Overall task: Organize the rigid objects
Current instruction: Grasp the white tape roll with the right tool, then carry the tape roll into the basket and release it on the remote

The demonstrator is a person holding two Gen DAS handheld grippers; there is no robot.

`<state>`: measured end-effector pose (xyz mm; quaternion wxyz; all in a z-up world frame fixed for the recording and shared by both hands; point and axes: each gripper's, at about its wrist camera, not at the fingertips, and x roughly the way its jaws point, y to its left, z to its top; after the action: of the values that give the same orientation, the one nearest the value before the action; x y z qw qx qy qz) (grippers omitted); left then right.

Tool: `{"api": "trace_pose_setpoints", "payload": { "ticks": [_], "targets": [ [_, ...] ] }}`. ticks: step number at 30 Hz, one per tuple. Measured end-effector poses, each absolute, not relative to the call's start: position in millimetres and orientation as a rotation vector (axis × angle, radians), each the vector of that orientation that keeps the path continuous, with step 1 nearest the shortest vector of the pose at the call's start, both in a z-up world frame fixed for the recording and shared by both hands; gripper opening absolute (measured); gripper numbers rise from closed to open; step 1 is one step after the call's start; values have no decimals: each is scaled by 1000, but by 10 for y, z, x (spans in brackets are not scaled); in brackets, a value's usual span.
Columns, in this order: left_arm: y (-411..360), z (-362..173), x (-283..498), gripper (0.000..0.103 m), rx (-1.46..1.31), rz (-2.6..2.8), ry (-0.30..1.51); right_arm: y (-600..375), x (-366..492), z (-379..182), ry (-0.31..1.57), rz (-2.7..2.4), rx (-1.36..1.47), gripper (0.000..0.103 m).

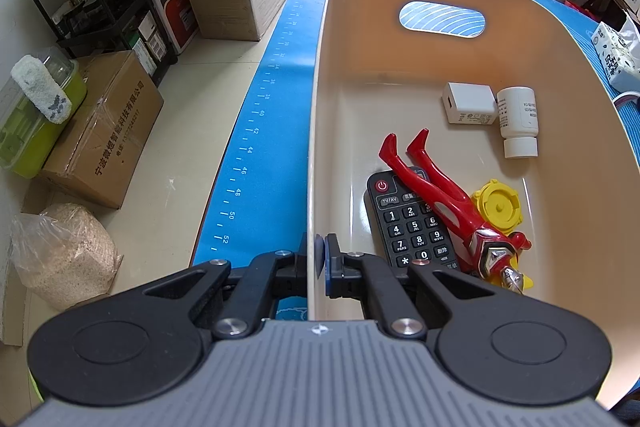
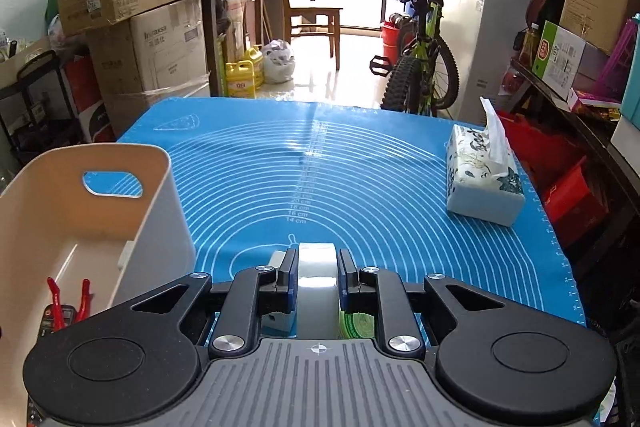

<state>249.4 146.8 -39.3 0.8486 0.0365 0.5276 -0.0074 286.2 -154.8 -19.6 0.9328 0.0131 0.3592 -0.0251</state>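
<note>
R tool (image 2: 317, 281) is pinching a roll of clear tape (image 2: 316, 267) edge-on, pads pressing on its two flat sides, roll standing upright between them, over the near part of the blue mat (image 2: 360, 179) on the worktop. A small whitish block is sitting just behind the L pad; can't tell what it is.

L tool (image 1: 321, 261) is pressed together on the near wall of the beige bin (image 1: 320, 107), one pad outside, one inside, steadying it. Bin is sitting at the mat's L side.

Already lying in the bin: black remote (image 1: 412, 227) w/ a red toy figure (image 1: 448, 203) across it, yellow cap (image 1: 498, 207) touching the figure, white charger block (image 1: 470, 103) & white pill bottle (image 1: 518, 123) side by side further in. Tissue pack (image 2: 484, 171) is standing at the mat's R side, well apart.

Handling, as I'm judging it: the roll is looking light & stiff, a hard ring w/ slick film faces, so it could be slipping or swivelling if the pinch is loosening. Flat-side hold is the good one; the rim would be rolling out. Not fragile, so a low drop into the bare floor area near the L wall seems fine. Watch the bin rim on the way over.
</note>
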Motion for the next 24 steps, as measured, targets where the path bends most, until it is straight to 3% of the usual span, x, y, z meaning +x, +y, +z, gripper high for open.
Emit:
{"api": "trace_pose_setpoints", "payload": {
  "ticks": [16, 24],
  "targets": [
    [1466, -394, 2494, 6, 78, -15, 1112, -1262, 2533, 417, 588, 36, 69, 29],
    [1471, -389, 2490, 6, 81, -14, 1111, -725, 2488, 350, 597, 160, 8, 29]
  ]
}}
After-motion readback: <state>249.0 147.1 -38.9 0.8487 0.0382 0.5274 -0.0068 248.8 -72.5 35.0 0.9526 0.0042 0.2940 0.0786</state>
